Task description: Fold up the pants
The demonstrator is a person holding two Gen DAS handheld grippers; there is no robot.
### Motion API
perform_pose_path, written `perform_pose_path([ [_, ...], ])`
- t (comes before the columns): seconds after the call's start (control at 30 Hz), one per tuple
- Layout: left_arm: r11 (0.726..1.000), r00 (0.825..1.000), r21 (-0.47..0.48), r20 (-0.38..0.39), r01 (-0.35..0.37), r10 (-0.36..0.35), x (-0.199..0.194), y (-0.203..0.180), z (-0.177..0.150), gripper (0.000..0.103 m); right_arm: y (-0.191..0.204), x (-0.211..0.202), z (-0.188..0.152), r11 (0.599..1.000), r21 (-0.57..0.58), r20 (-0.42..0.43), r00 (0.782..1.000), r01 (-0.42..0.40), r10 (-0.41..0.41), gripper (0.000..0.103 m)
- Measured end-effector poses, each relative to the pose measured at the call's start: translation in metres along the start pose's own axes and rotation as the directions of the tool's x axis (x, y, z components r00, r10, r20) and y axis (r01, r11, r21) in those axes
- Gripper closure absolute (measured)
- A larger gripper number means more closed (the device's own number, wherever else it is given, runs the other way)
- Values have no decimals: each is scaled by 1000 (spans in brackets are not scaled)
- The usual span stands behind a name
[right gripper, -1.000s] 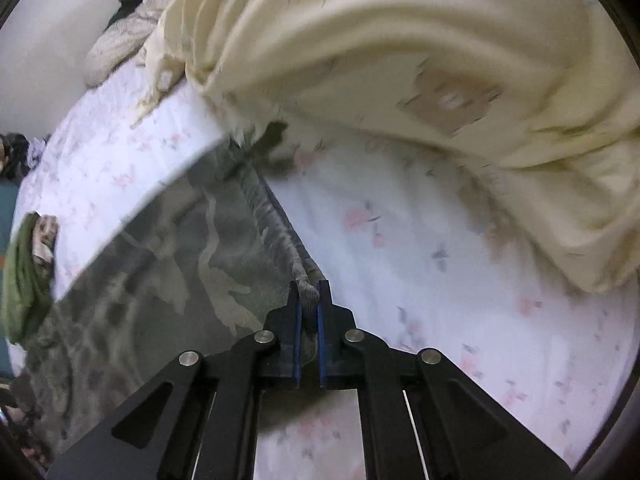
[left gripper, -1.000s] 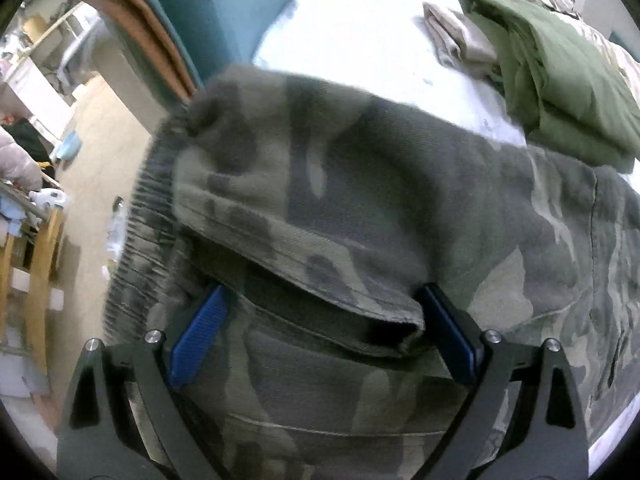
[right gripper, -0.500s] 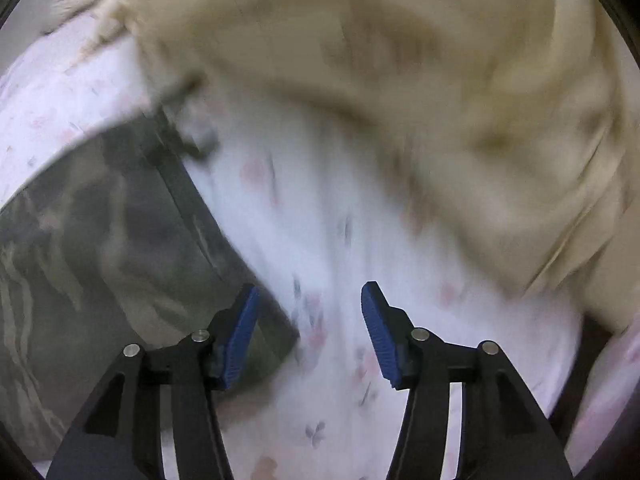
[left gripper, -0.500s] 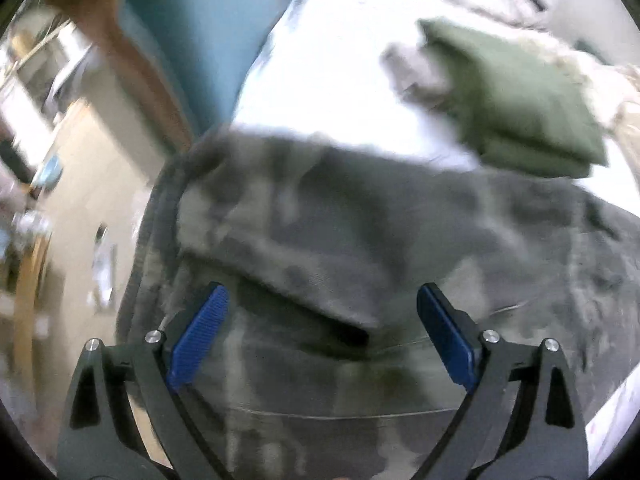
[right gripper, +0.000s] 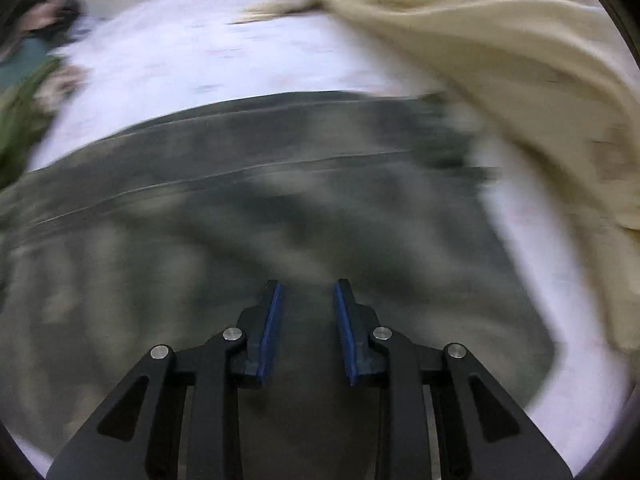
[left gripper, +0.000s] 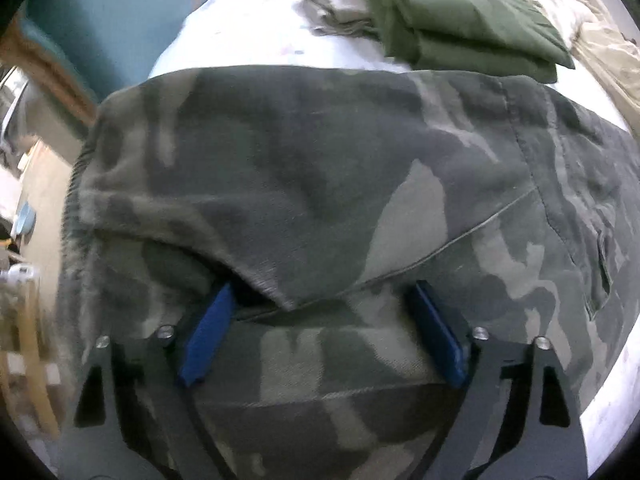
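Camouflage pants (left gripper: 320,184) lie folded over on a white bed sheet. In the left wrist view my left gripper (left gripper: 320,312) hovers just over a folded flap's corner near the ribbed waistband; its jaws stand wide and are closing, the blue pads apart from the cloth fold between them. The right wrist view is blurred: my right gripper (right gripper: 307,308) is over the pants (right gripper: 280,208), jaws narrowly apart and closing, and only flat cloth shows beneath the gap, nothing pinched.
Folded olive pants (left gripper: 460,16) and a beige garment (left gripper: 336,12) lie further back on the sheet (left gripper: 240,28). A cream blanket (right gripper: 500,60) is heaped at the right of the camouflage pants. The bed edge and floor (left gripper: 44,176) are at the left.
My right gripper let go of the waistband cord, opened, swung over the pants and narrowed again. My left gripper shifted right along the flap, its pads nearer together.
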State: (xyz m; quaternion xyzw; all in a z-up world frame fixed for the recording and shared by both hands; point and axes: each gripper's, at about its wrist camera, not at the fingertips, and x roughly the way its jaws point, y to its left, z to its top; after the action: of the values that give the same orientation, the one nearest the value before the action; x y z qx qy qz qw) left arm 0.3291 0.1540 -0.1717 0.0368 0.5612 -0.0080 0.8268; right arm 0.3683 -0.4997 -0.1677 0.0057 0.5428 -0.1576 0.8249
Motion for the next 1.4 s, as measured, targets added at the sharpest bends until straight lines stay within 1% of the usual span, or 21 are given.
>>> perform_pose_path([
  [0.1,998,996,8,-66,-61,61,-8,6,-10,19,-24,2,4,996,91,-51,999,-8,13,76],
  [0.13,992,987,-11,-105,-127,125,-13,16,-15,18,-25,-1,5,995,91,-61,998,40,-34,76],
  [0.17,989,983,-62,-133,-136,127,-18,32,-21,19,-27,-9,5,992,91,-63,995,85,-80,70],
  [0.27,980,992,-191,-124,-56,33,-47,64,-32,22,-43,-45,-7,984,165,-16,998,-62,66,71],
  [0.33,965,997,-260,-72,-37,19,-76,78,-39,22,-41,-69,-10,975,171,33,990,-143,139,70],
  [0.47,920,998,-388,48,62,-47,-128,95,-53,19,-15,-127,-23,941,144,159,946,-307,284,70],
  [0.6,861,982,-490,181,137,-53,-169,114,-68,13,13,-184,-45,909,130,241,902,-397,359,39],
  [0.7,823,982,-550,185,143,-47,-157,131,-66,13,21,-209,-65,861,154,262,860,-485,438,14],
  [0.8,779,984,-607,161,158,-75,-133,141,-82,13,31,-229,-88,819,156,259,823,-552,506,14],
  [0.83,752,981,-632,164,189,-108,-119,143,-89,13,36,-237,-97,808,148,256,812,-570,525,14],
  [0.87,695,975,-685,173,220,-138,-105,147,-100,13,39,-239,-103,803,140,256,805,-579,536,14],
  [0.9,656,969,-712,183,248,-168,-96,147,-107,14,45,-243,-112,798,127,252,797,-589,549,14],
  [0.93,576,940,-743,256,341,-226,-86,148,-115,14,46,-240,-117,789,129,245,790,-601,562,14],
  [0.97,546,925,-746,296,380,-238,-82,147,-119,14,46,-238,-120,772,139,241,778,-620,581,14],
  [1.03,554,928,-745,317,371,-196,-73,141,-122,14,36,-231,-124,701,202,256,728,-684,636,14],
  [1.1,538,932,-761,305,363,-196,-55,139,-126,14,27,-230,-125,671,238,287,711,-702,642,14],
  [1.13,506,933,-785,286,358,-217,-39,140,-129,14,23,-229,-124,673,247,296,715,-698,633,14],
  [1.2,490,938,-800,272,345,-217,-22,141,-128,18,17,-223,-124,681,268,300,731,-681,613,14],
  [1.27,502,936,-790,279,351,-216,-12,141,-122,18,13,-215,-124,673,298,291,736,-677,611,14],
  [1.33,518,929,-772,291,369,-229,-3,140,-114,27,11,-204,-123,654,332,278,733,-680,621,14],
  [1.4,549,935,-758,266,353,-234,6,139,-102,30,10,-196,-121,632,361,269,726,-685,633,14],
])
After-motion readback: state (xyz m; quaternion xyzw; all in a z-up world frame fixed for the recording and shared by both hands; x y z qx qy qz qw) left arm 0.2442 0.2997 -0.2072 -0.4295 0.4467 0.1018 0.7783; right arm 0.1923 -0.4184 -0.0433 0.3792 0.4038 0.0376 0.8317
